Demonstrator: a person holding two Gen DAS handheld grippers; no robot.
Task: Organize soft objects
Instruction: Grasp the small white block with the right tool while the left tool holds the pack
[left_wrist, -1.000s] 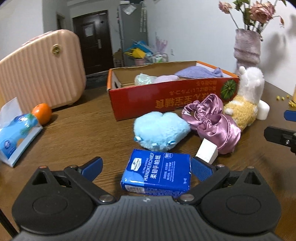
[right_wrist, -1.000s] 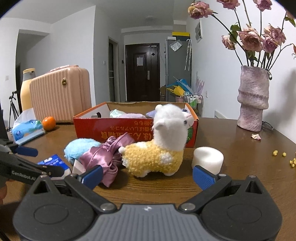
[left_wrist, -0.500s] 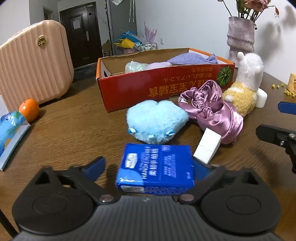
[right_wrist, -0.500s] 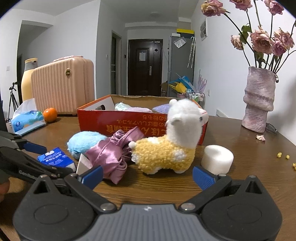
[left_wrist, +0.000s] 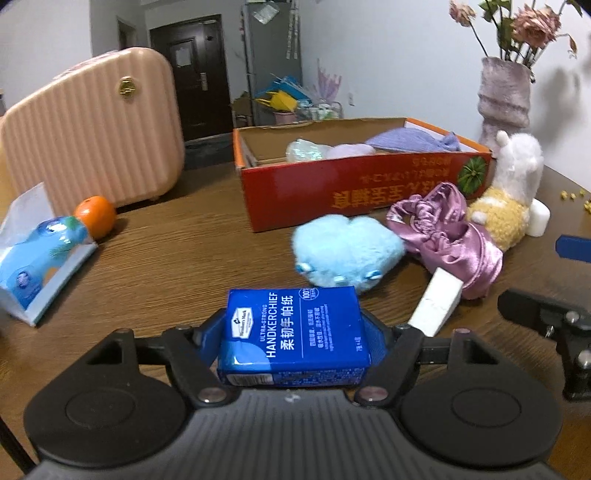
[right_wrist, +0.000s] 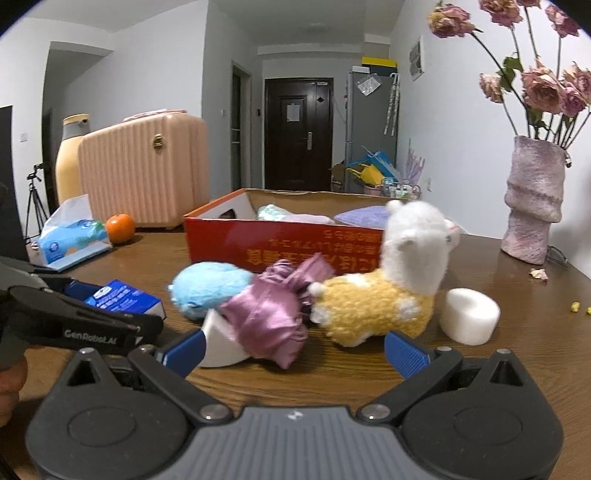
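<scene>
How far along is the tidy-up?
A few soft things already lie in the red box. The left tool is shut on the tissue pack, its jaws having just closed. The right tool is open. The blue plush, purple scrunchie and alpaca toy remain outside on the table.

Both grippers share one build: a black ribbed housing with two round discs, black linkage arms pinned with silver screws, and blue ribbed pads. The left gripper (right_wrist: 110, 295), seen side-on from the right wrist view, bears white "GenRobot.AI" lettering on its finger. The right gripper (right_wrist: 295, 349) shows matching parts.
</scene>
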